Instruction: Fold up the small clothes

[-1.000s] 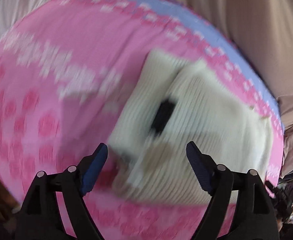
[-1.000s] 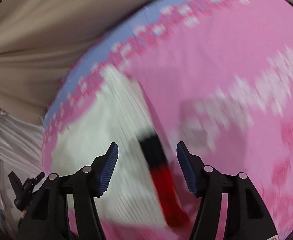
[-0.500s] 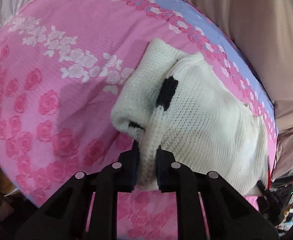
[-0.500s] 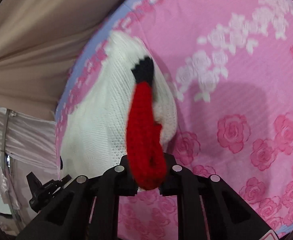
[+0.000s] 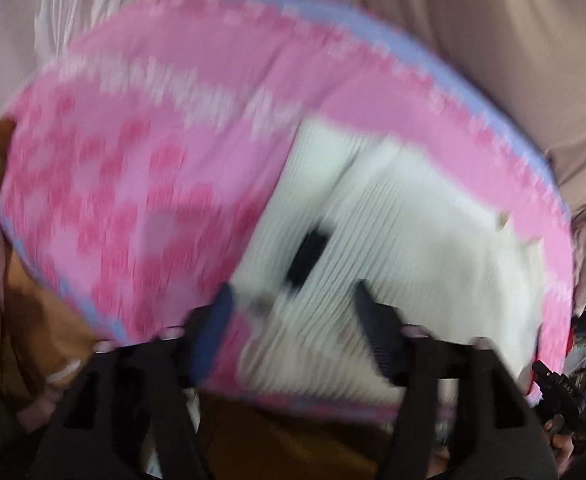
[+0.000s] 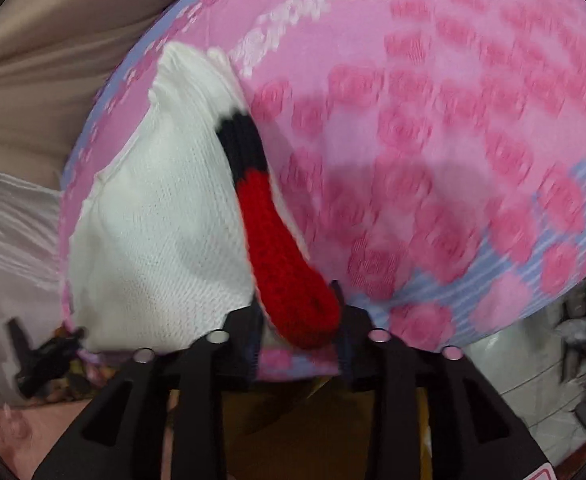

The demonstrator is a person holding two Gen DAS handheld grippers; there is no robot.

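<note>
A small white knitted sweater [image 5: 405, 240] with a black patch [image 5: 307, 258] lies on a pink rose-patterned cloth [image 5: 141, 168]; this view is blurred. My left gripper [image 5: 293, 332] is open just above the sweater's near edge, holding nothing. In the right wrist view the sweater [image 6: 161, 216] has a black and red band [image 6: 281, 248] along its edge. My right gripper [image 6: 299, 338] is shut on the red end of that band near the cloth's front edge.
Beige fabric [image 5: 493, 40] hangs behind the cloth [image 6: 433, 120]. A brown surface [image 5: 277, 440] shows below the cloth's front edge. Dark clutter [image 5: 565, 392] sits at the right, and a white bag [image 6: 533, 380] lies low on the right.
My left gripper has opened and let go of the sweater's edge and pulled back. My right gripper stays shut on the red band and has drawn it toward the cloth's front edge.
</note>
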